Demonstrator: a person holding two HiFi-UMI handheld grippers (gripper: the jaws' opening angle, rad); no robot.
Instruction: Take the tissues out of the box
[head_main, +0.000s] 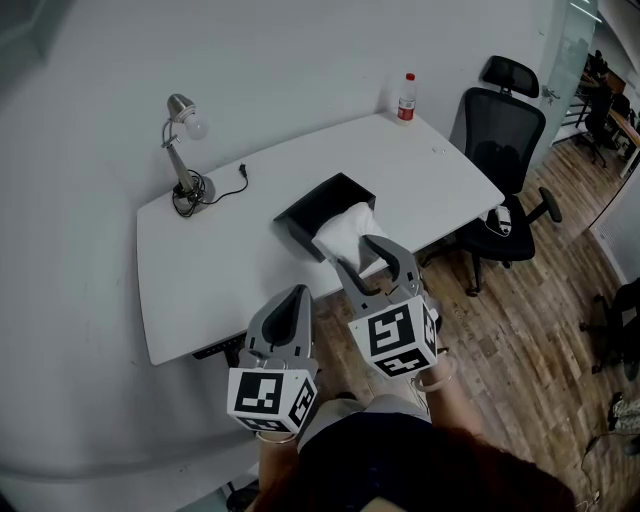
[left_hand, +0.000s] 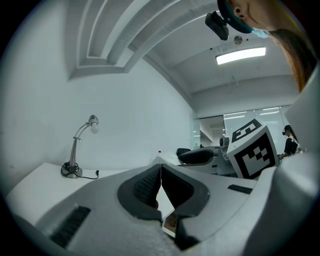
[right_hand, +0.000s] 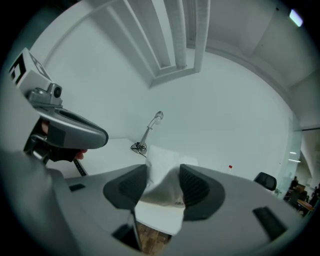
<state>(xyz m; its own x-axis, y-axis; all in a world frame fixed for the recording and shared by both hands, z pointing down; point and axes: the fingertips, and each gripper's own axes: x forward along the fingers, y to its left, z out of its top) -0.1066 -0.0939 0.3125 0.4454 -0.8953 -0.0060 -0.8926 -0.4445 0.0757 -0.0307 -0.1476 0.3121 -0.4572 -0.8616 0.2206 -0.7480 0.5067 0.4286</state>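
Note:
A black tissue box (head_main: 322, 208) stands open on the white table (head_main: 220, 270), near its front edge. A white tissue (head_main: 346, 230) rises from the box's near end, and my right gripper (head_main: 355, 250) is shut on it just in front of the box. In the right gripper view the tissue (right_hand: 161, 167) is bunched between the two pads, its lower edge hanging down toward the camera. My left gripper (head_main: 298, 292) hovers over the table's front edge, to the left of the right one. Its jaws (left_hand: 160, 169) are shut with nothing between them.
A desk lamp (head_main: 183, 150) with its cable stands at the table's back left. A red-capped bottle (head_main: 406, 98) is at the far right corner. A black office chair (head_main: 500, 150) sits at the table's right end on the wooden floor.

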